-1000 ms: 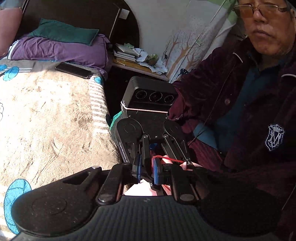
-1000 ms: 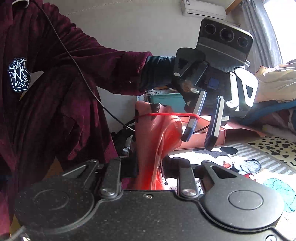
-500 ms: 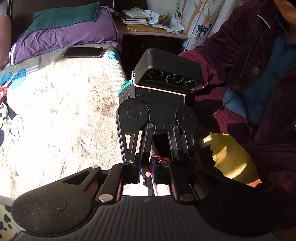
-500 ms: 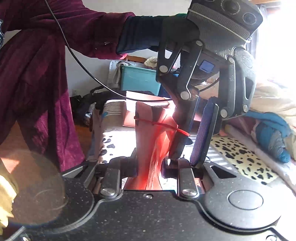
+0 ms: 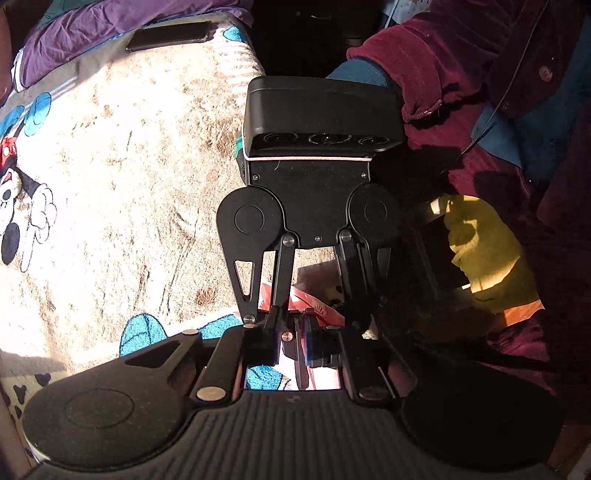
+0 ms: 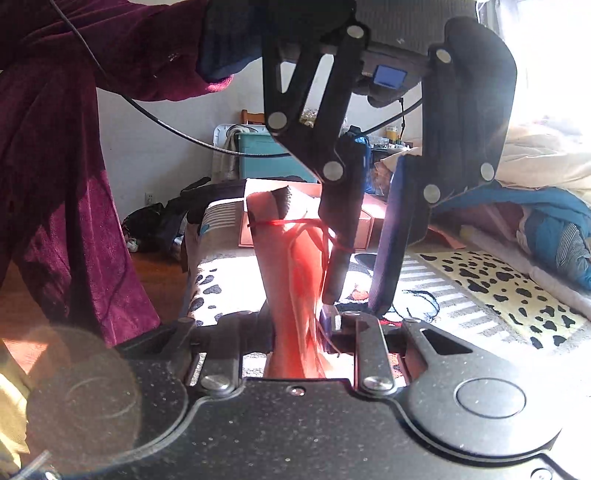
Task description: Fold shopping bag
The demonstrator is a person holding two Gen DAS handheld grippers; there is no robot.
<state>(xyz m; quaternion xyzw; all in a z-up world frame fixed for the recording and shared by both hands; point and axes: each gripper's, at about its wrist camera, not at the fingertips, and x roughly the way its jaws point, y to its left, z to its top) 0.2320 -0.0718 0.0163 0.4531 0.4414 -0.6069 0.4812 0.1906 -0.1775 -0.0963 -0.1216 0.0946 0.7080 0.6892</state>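
A red shopping bag [image 6: 291, 266], folded into a narrow upright strip, is clamped between the pads of my right gripper [image 6: 299, 328], which is shut on it. Its thin red cord handle [image 6: 295, 222] runs from the bag's top edge and loops around the nearer finger of my left gripper [image 6: 352, 301]. That gripper points steeply down from above, close beside the bag, its fingers a narrow gap apart with daylight between them. In the left wrist view my left gripper [image 5: 297, 341] meets the right gripper [image 5: 314, 312] head-on, with a bit of the red bag [image 5: 310, 302] showing between them.
Below lies a bed with a beige cartoon-mouse blanket [image 5: 110, 184], a black phone [image 5: 170, 35] and purple bedding [image 5: 92, 29]. The person's maroon sleeve [image 5: 443, 74] is at the right. A flat red box [image 6: 365, 225], a teal bin [image 6: 258, 155] and a spotted blanket [image 6: 498, 291] are beyond.
My left gripper has tipped downward and come closer to the right gripper and the bag, with the cord still around its finger. The right gripper keeps its hold on the bag.
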